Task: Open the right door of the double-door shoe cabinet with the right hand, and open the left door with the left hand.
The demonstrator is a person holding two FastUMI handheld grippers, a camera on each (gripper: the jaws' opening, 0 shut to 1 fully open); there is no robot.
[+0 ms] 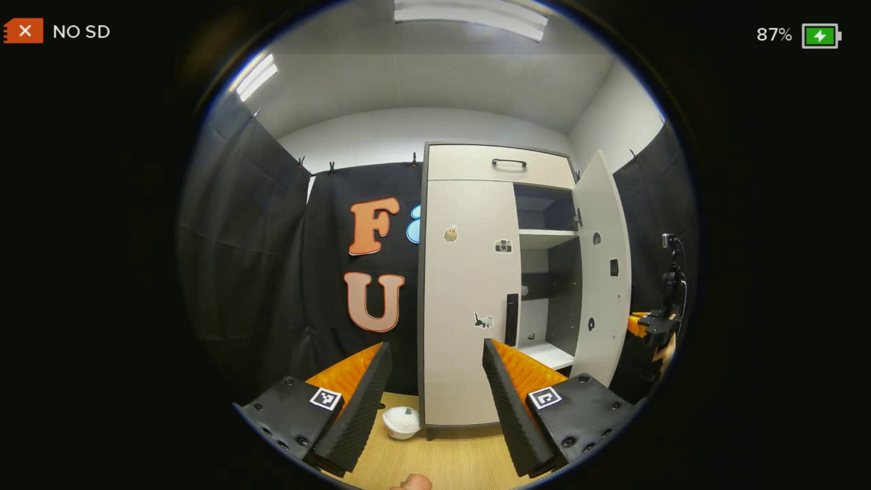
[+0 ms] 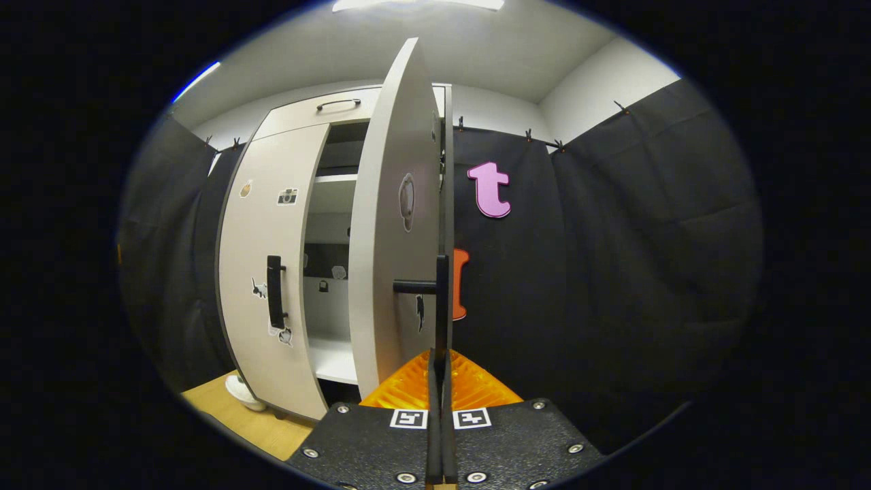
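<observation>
— Ahead of your left gripper (image 1: 435, 401), what stands there?
— Your shoe cabinet (image 1: 469, 163) on the wooden floor (image 1: 449, 463). Its left door (image 1: 469, 299) is closed, black handle (image 1: 511, 320) near the inner edge; your fingers are spread wide apart, well short of it, holding nothing. A small white pot (image 1: 401, 422) sits on the floor by the cabinet's foot.
— And your right gripper (image 2: 441, 408)?
— Its fingers are pressed together, with nothing visible between them. The right door (image 2: 391, 224) is swung wide open, seen nearly edge-on, its handle (image 2: 441, 299) just above your fingertips; whether they touch it, you cannot tell. Shelves (image 2: 332, 178) show inside.
</observation>
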